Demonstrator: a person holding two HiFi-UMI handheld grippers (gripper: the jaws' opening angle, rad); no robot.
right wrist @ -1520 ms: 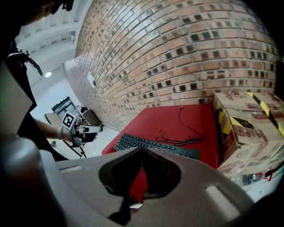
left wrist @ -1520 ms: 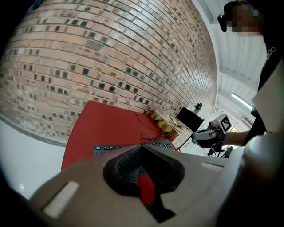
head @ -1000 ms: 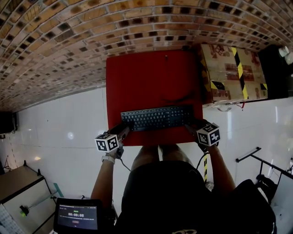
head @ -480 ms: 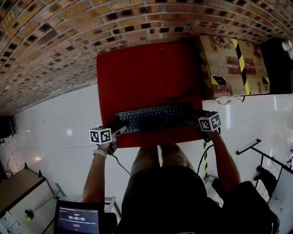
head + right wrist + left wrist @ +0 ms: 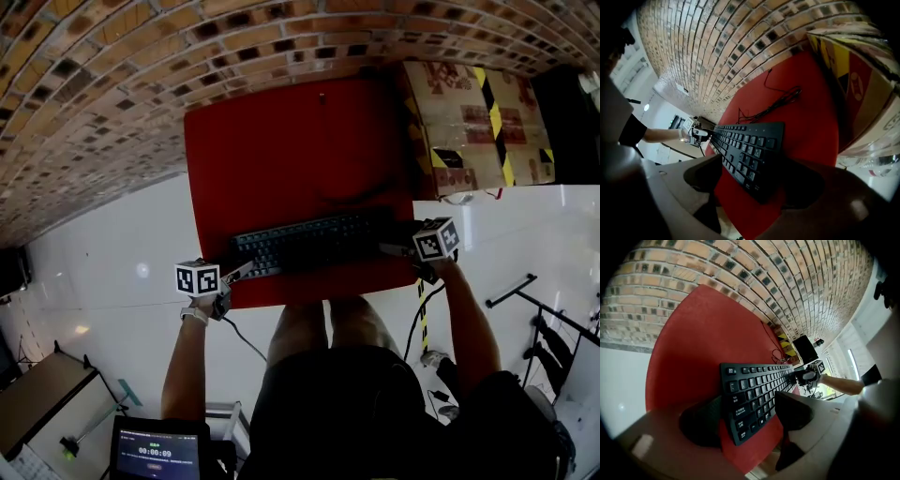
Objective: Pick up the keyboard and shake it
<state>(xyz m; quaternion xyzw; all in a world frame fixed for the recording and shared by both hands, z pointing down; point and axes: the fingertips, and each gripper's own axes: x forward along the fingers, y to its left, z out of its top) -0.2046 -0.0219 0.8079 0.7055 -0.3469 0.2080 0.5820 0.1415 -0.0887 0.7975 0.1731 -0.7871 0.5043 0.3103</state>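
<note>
Head view: a flat black computer keyboard (image 5: 305, 242) lies on a red square tabletop (image 5: 281, 141), with the left gripper (image 5: 240, 273) at one end and the right gripper (image 5: 396, 249) at the other. Left gripper view: the jaws, just opened wide then eased in slightly, straddle the keyboard's end without pressing it. Right gripper view: the jaws have just opened wide around the other end.

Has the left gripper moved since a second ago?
Yes, outward to the left. The left gripper's marker cube overlapped the red table's near-left corner; now it sits off that edge. Its jaws have just been opening, the black keyboard's end between them.
</note>
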